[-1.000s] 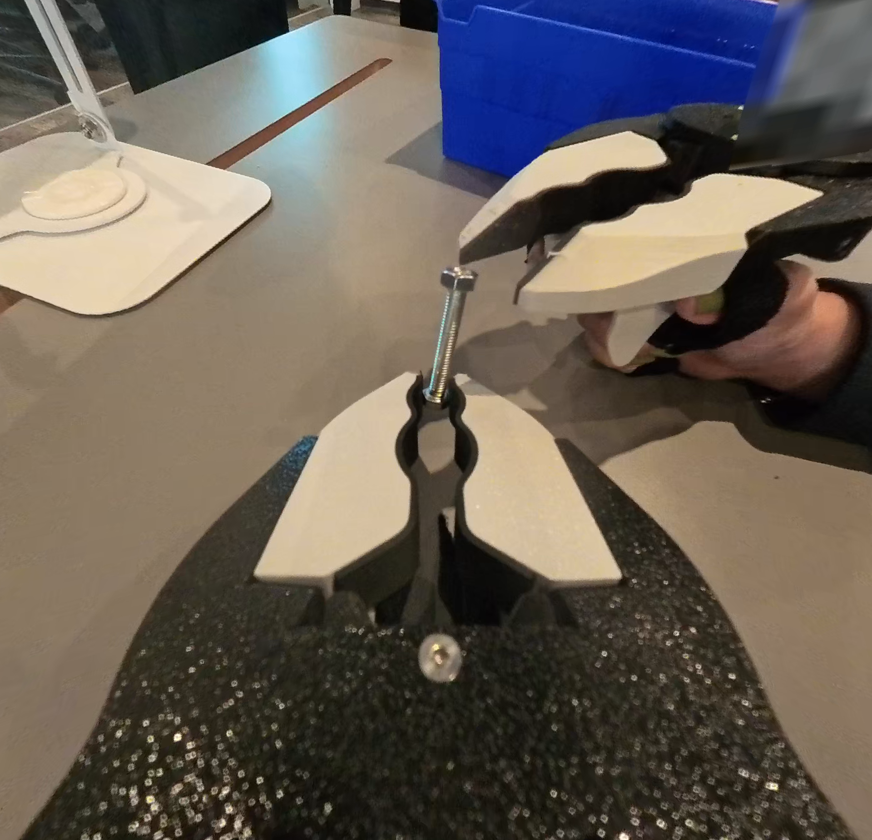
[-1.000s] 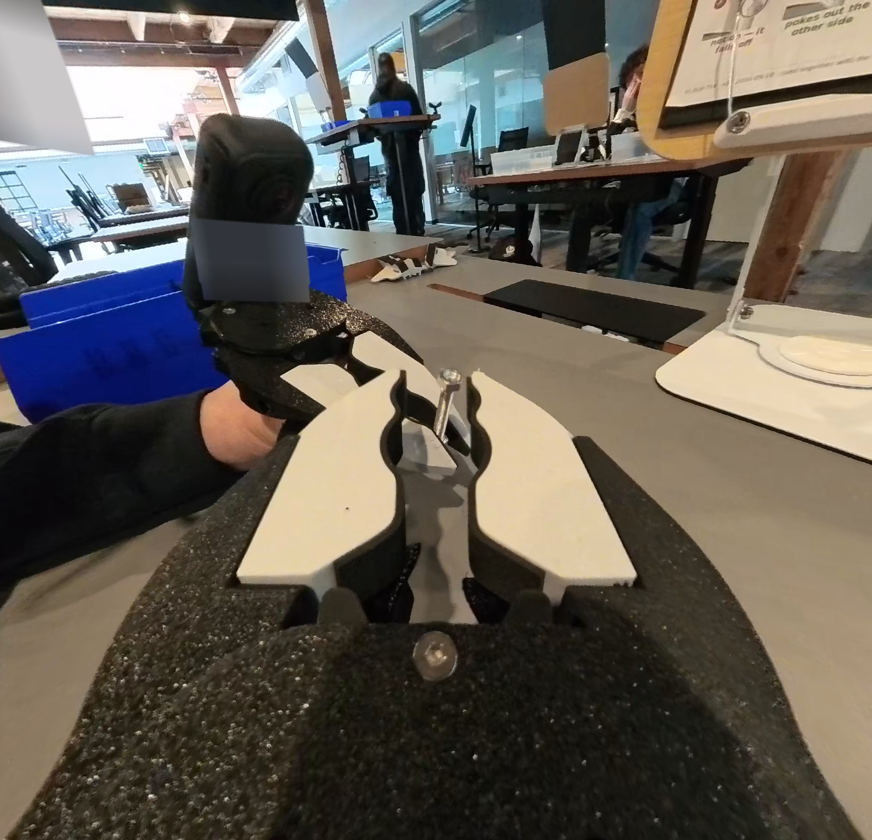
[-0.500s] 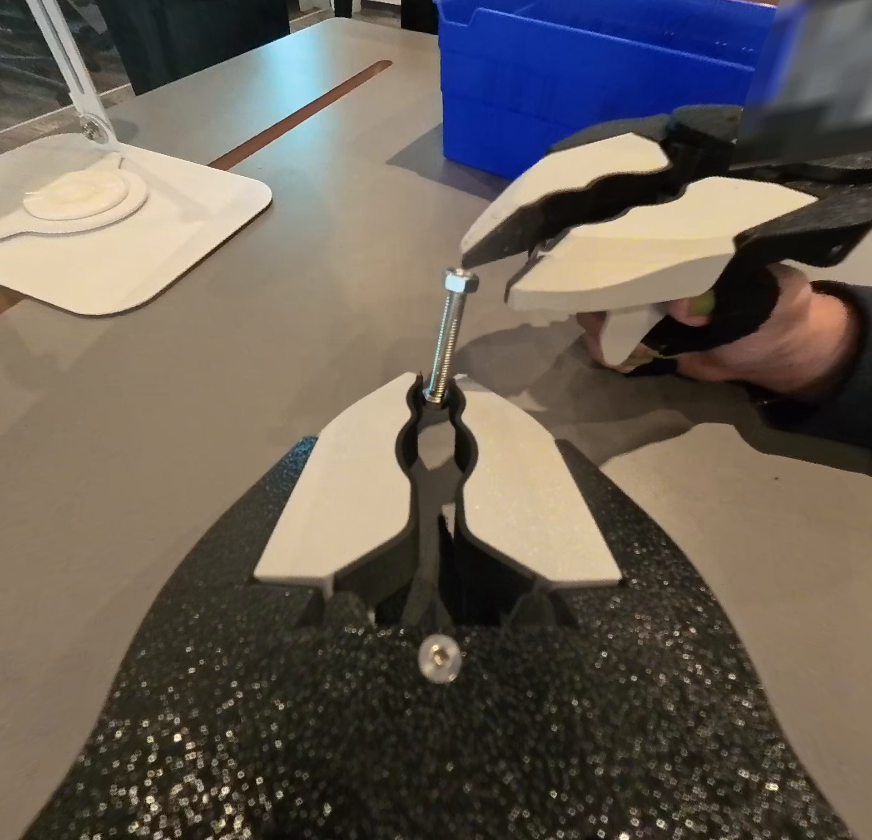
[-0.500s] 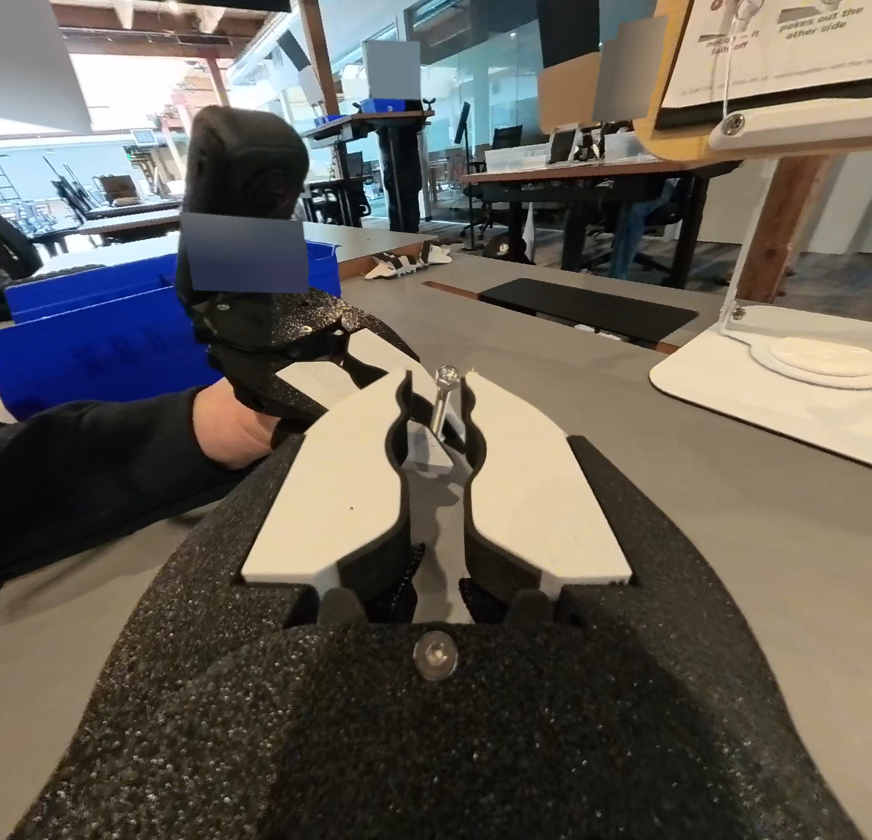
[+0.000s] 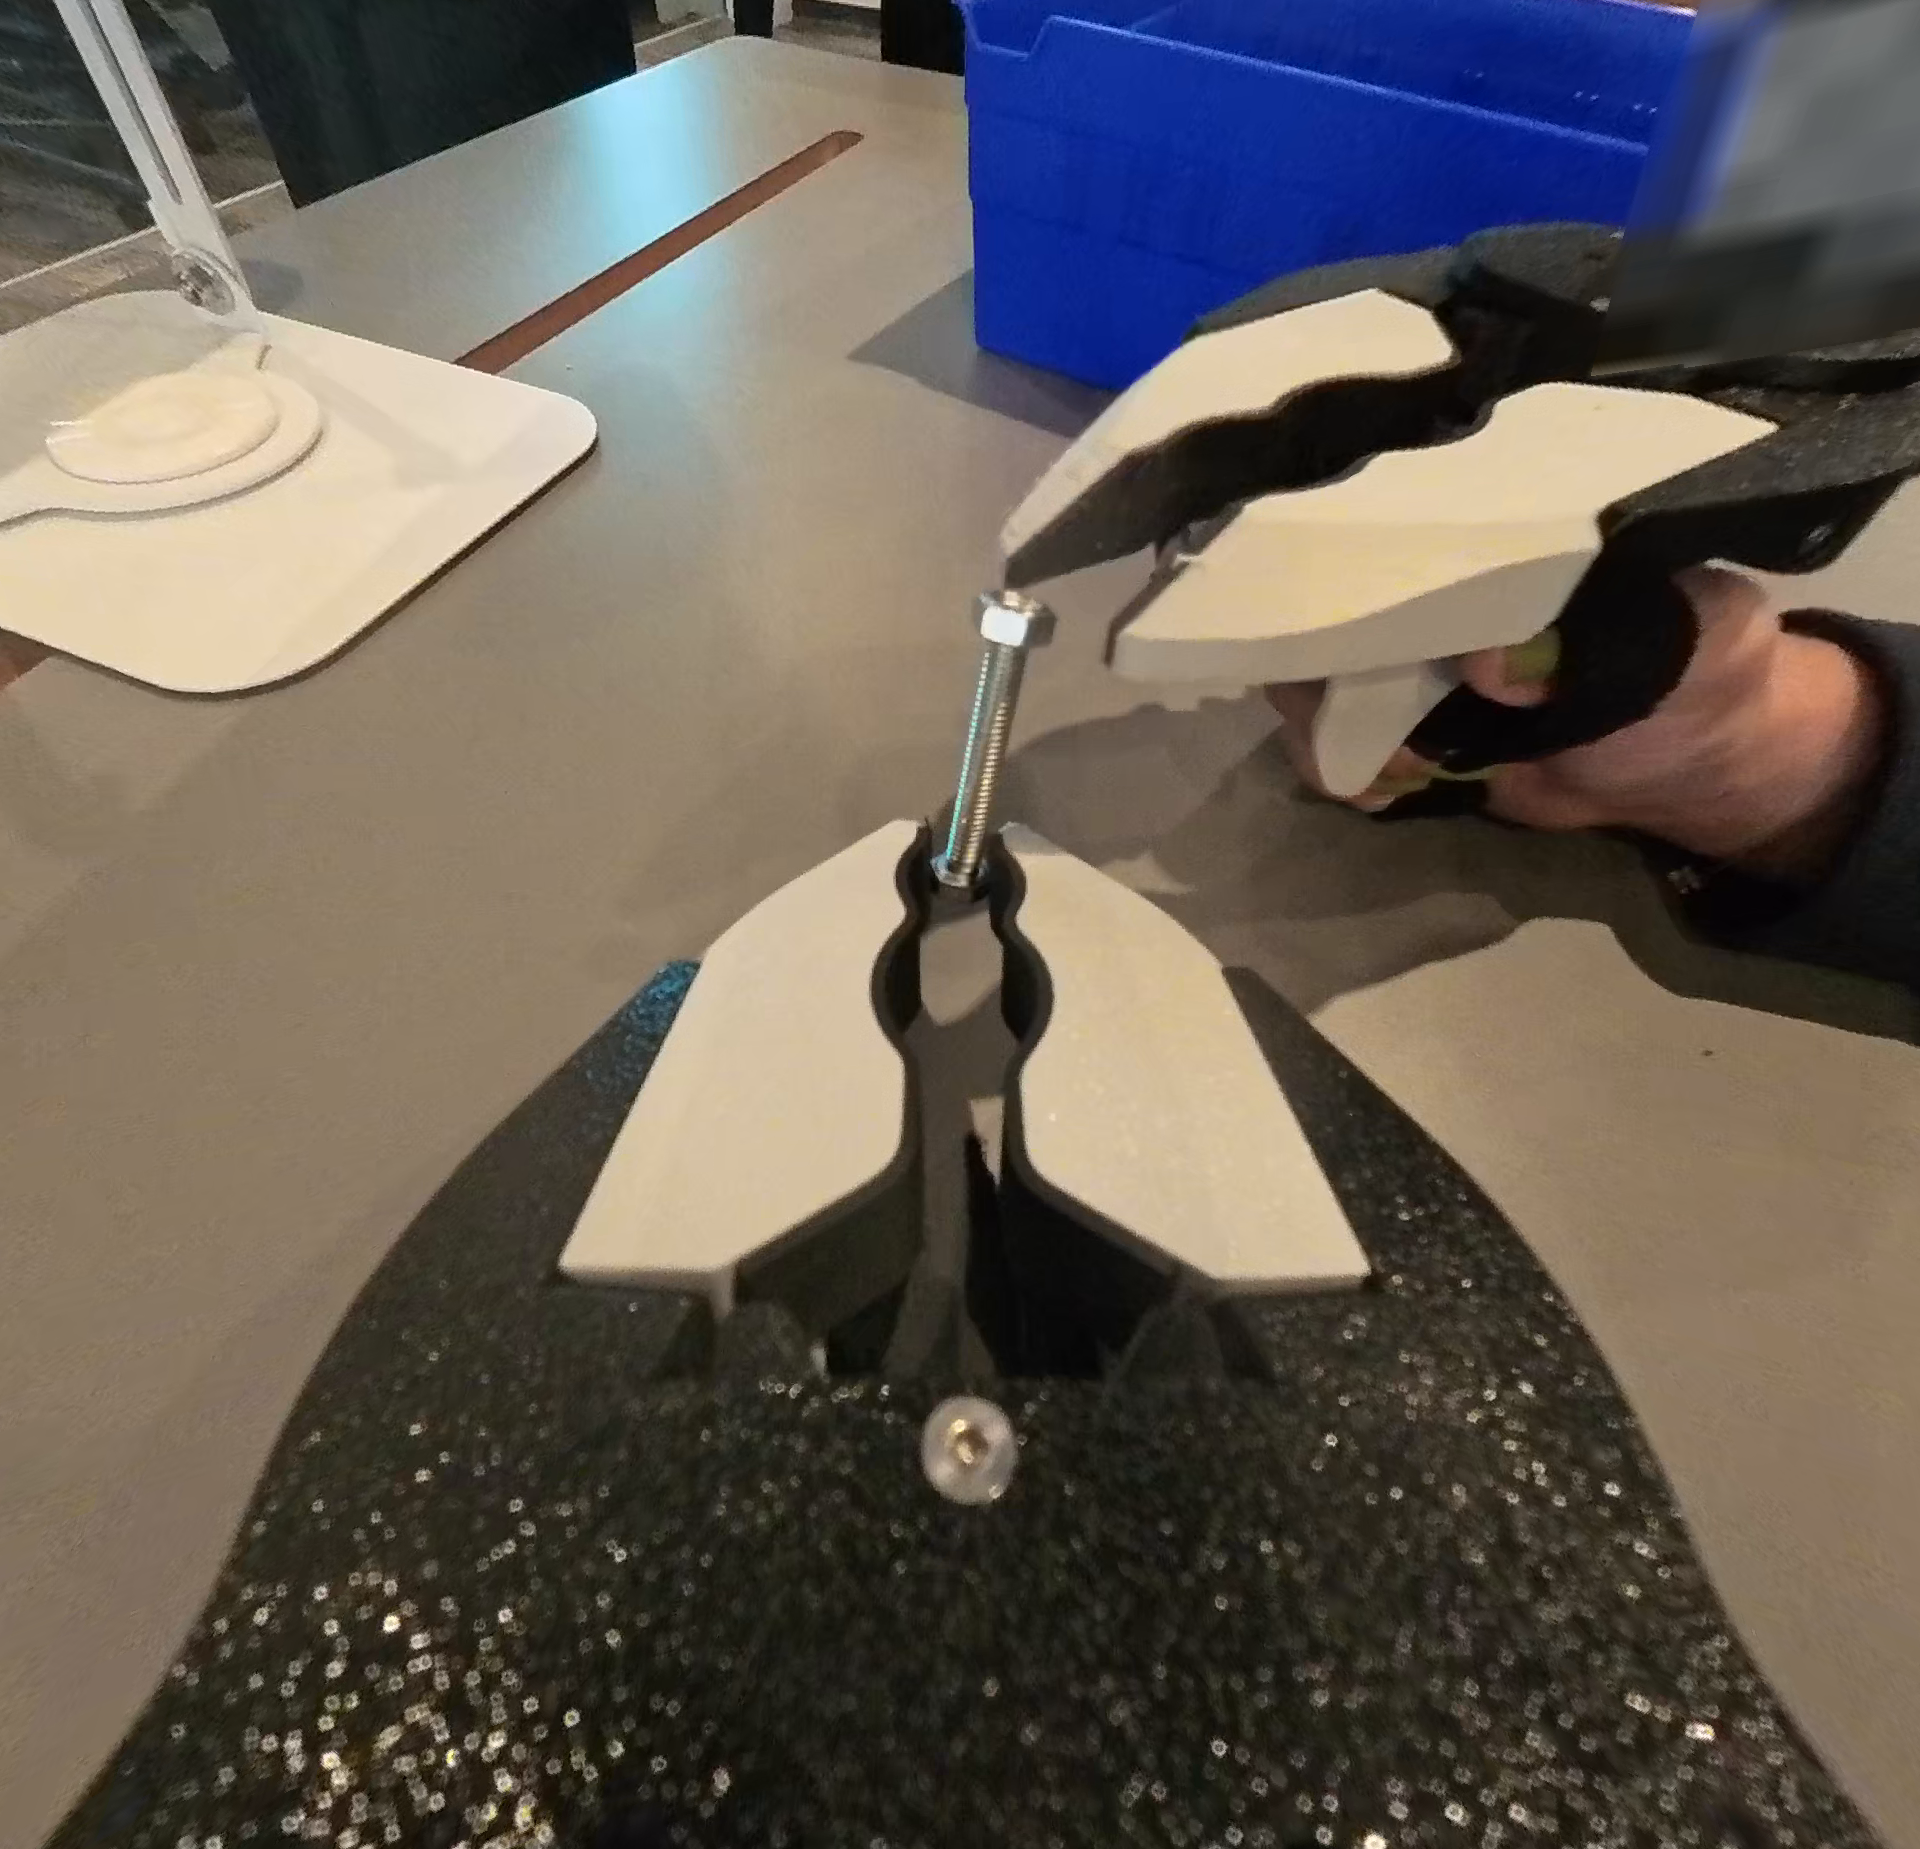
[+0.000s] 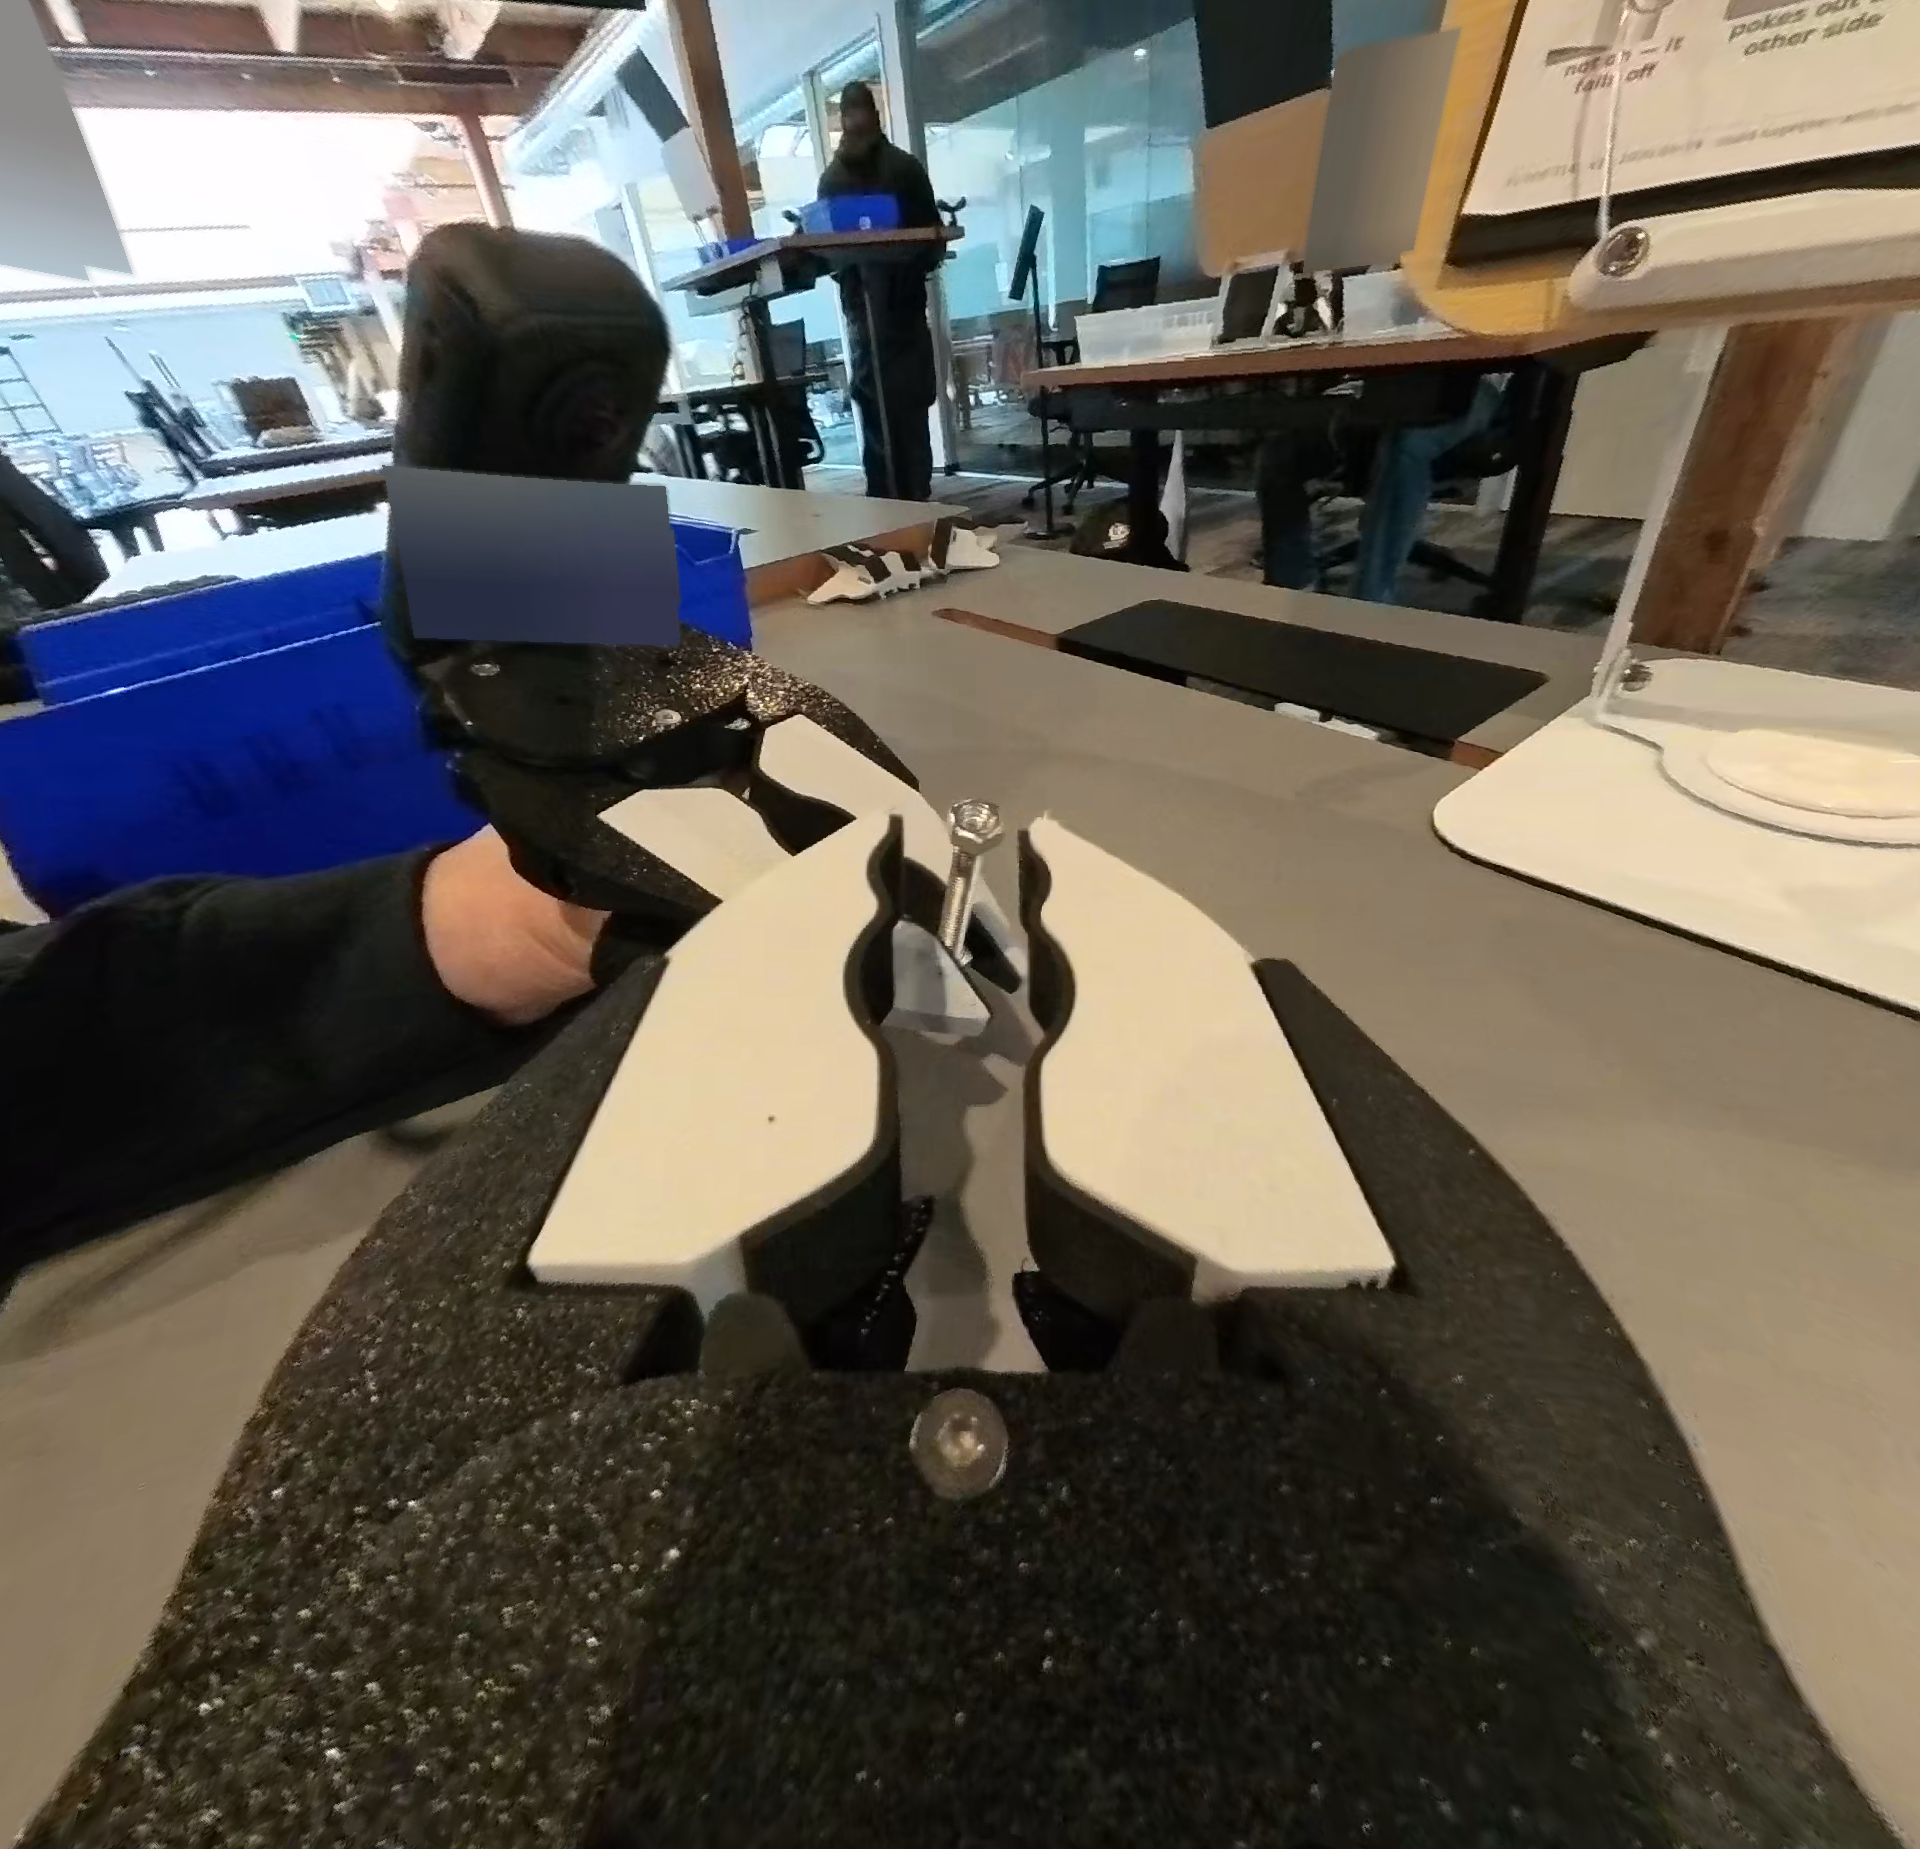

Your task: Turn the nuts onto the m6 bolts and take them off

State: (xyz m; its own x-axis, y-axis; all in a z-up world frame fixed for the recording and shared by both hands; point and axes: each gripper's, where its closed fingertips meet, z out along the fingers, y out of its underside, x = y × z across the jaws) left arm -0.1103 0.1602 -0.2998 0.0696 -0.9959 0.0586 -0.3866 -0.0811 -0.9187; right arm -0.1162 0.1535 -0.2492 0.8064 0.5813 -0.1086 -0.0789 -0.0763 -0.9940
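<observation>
Left gripper (image 5: 961, 849) clamps the bolt (image 5: 992, 729); right gripper (image 6: 961, 838) open beside it.

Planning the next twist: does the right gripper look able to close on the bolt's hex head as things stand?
Probably yes. The right gripper is open, the hex head sits bare between its tips, and the left gripper clamps only the nut end below.

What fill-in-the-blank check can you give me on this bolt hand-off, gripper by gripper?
1. The left gripper is shut on the ___ end of the bolt.
2. The right gripper is ___, its fingers either side of the bolt's hex head.
3. The bin behind the grippers is ___ in colour.

Missing words: lower; open; blue
</observation>
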